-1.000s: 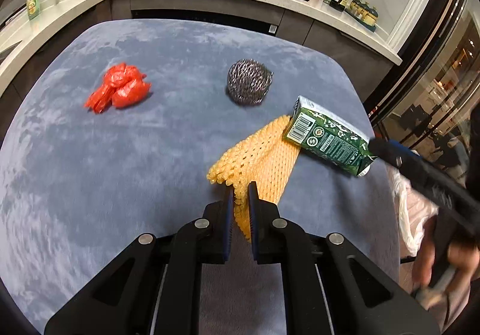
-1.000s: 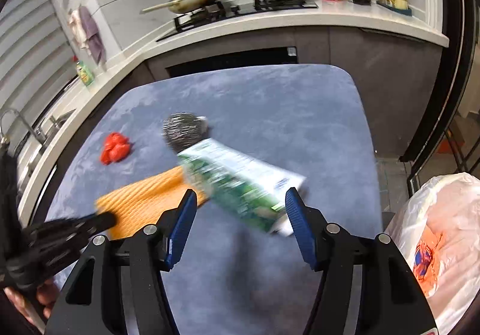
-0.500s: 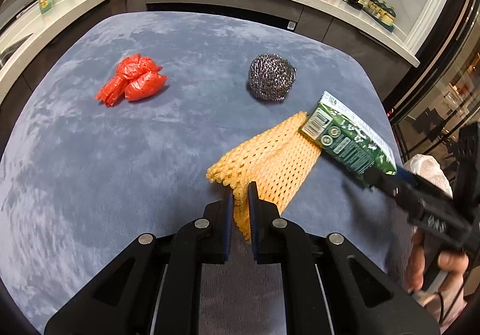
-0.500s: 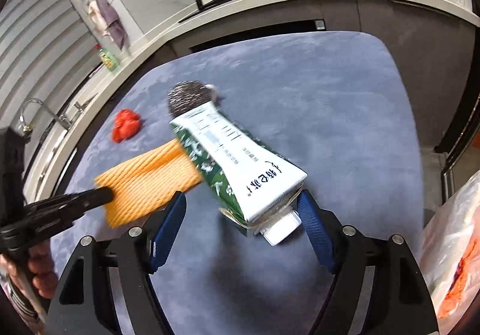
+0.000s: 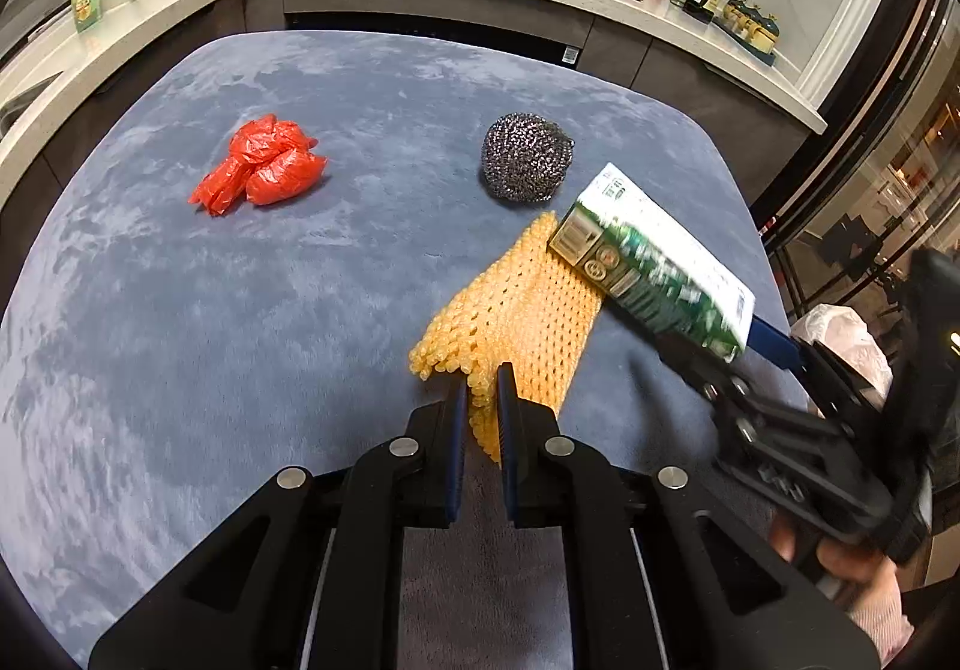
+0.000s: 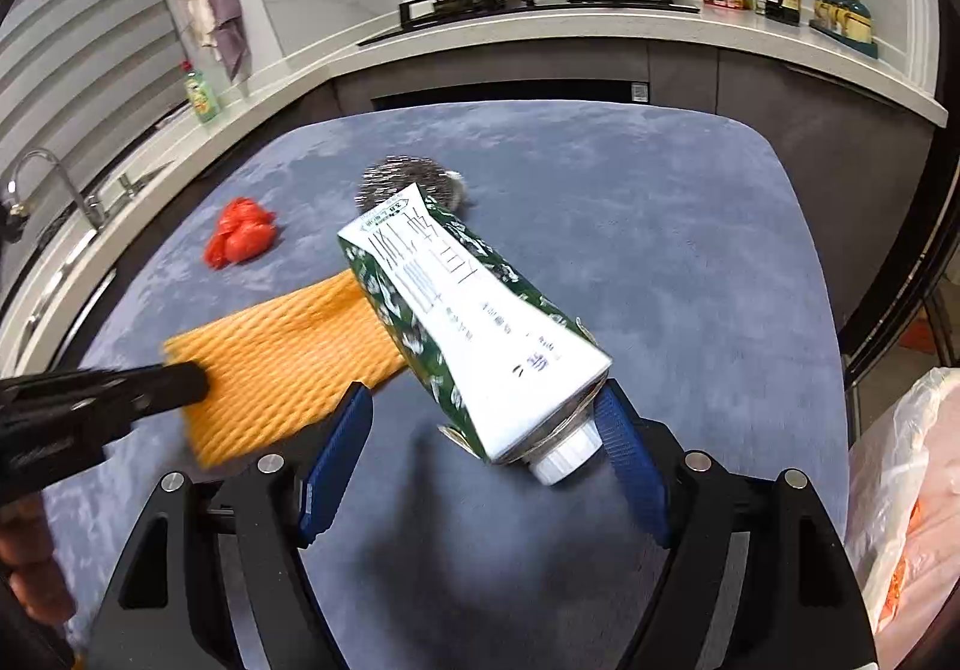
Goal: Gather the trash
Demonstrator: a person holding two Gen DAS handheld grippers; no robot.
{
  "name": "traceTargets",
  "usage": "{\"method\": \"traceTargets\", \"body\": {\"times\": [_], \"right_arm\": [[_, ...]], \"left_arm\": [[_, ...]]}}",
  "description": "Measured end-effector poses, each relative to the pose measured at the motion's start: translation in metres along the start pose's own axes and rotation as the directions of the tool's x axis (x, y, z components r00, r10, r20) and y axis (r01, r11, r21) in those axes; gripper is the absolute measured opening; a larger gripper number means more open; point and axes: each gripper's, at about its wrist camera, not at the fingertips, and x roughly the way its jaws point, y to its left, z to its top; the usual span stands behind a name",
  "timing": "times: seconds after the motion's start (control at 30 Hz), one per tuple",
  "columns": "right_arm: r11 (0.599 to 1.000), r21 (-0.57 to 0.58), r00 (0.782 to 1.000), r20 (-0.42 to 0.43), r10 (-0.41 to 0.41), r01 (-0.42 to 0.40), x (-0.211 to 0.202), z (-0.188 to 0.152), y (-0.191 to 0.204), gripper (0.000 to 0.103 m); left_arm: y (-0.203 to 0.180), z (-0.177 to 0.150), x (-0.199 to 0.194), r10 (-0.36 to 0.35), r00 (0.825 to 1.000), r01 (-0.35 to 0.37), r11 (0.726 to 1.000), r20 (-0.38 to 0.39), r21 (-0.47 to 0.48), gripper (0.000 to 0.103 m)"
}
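1. The green and white drink carton (image 6: 474, 334), a long box with a white screw cap, lies tilted, its long axis running from its flat base at the far left, near the steel wool scouring ball (image 5: 526, 164), to its capped end at the near right. The capped end sits between the fingers of the right gripper (image 6: 486, 466), and the carton's base overlaps the far end of the orange foam fruit net (image 5: 528, 310).

2. The orange net lies flat on the blue-grey plush table cover (image 5: 180, 340), its long axis running from the near left to the far right, toward the carton.

3. Compared with a second ago, the carton's white face has turned up and its capped end has come up off the cover in the right wrist view. The right gripper's jaws have just been opening, with the carton between them.

4. The right gripper's blue pads are spread wide; the right pad lies against the carton's capped end, while the left pad stands clear of it.

5. The left gripper (image 5: 480, 400) has its jaws pressed nearly together, pinching the near edge of the orange net, as it did a second ago.

6. The crumpled red plastic bag (image 5: 261, 172) lies well apart at the far left. A white plastic trash bag (image 6: 900, 490) hangs off the table's right side.
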Motion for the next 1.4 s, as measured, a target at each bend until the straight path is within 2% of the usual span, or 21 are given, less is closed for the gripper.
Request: {"method": "traceTargets", "body": {"times": [0.13,0.2,0.23,0.3,0.47,0.63,0.73,0.83,0.97,1.07,1.3,1.33,1.4], "right_arm": [[1.0,0.002,1.0,-0.018,-0.018,0.018,0.014,0.004,-0.011,0.072],[1.0,0.005,1.0,-0.02,-0.016,0.016,0.015,0.006,-0.013,0.067],[1.0,0.008,1.0,-0.02,-0.013,0.013,0.015,0.007,-0.012,0.06],[1.0,0.02,1.0,-0.025,0.007,-0.007,0.012,0.007,-0.011,0.056],[0.999,0.027,0.999,-0.025,0.035,-0.035,-0.006,-0.002,0.004,0.045],[0.995,0.07,0.997,-0.032,0.069,-0.067,-0.022,-0.019,0.022,0.04],[0.992,0.077,0.994,-0.035,0.107,-0.105,-0.034,-0.033,0.039,0.033],[0.991,0.084,0.994,-0.036,0.107,-0.104,-0.039,-0.043,0.045,0.036],[0.994,0.092,0.998,-0.021,0.055,-0.053,-0.039,-0.047,0.048,0.056],[0.997,0.077,1.0,-0.002,0.013,-0.013,-0.035,-0.043,0.048,0.064],[0.994,0.097,0.998,-0.015,0.061,-0.059,-0.017,-0.033,0.042,0.063],[0.993,0.098,0.998,-0.018,0.061,-0.059,-0.016,-0.033,0.042,0.057],[0.994,0.095,0.998,-0.023,0.056,-0.054,-0.016,-0.033,0.045,0.054]], "left_arm": [[0.0,0.001,-0.002,-0.002,1.0,0.002,1.0,0.005,0.003,0.009],[-0.001,0.002,-0.002,-0.001,1.0,0.001,1.0,0.006,0.006,0.009],[0.0,0.002,-0.002,0.0,1.0,0.0,1.0,0.007,0.005,0.009],[0.001,0.003,-0.002,-0.001,1.0,0.001,1.0,0.007,0.0,0.009],[0.005,0.003,-0.007,-0.002,1.0,0.002,1.0,0.015,-0.003,0.009],[0.007,-0.006,-0.014,-0.004,1.0,0.004,1.0,0.016,0.01,0.009],[0.01,-0.016,-0.019,-0.006,1.0,0.006,1.0,0.008,0.019,0.009],[0.011,-0.026,-0.02,-0.005,1.0,0.006,1.0,-0.005,0.027,0.009],[0.014,-0.037,-0.017,-0.004,1.0,0.005,1.0,-0.024,0.026,0.009],[0.015,-0.04,-0.016,-0.003,1.0,0.004,1.0,-0.03,0.028,0.009],[0.014,-0.039,-0.014,-0.006,0.999,0.007,1.0,-0.031,0.029,0.009],[0.014,-0.039,-0.015,-0.008,1.0,0.009,1.0,-0.03,0.028,0.009],[0.013,-0.038,-0.016,-0.013,1.0,0.014,1.0,-0.025,0.028,0.009]]}}
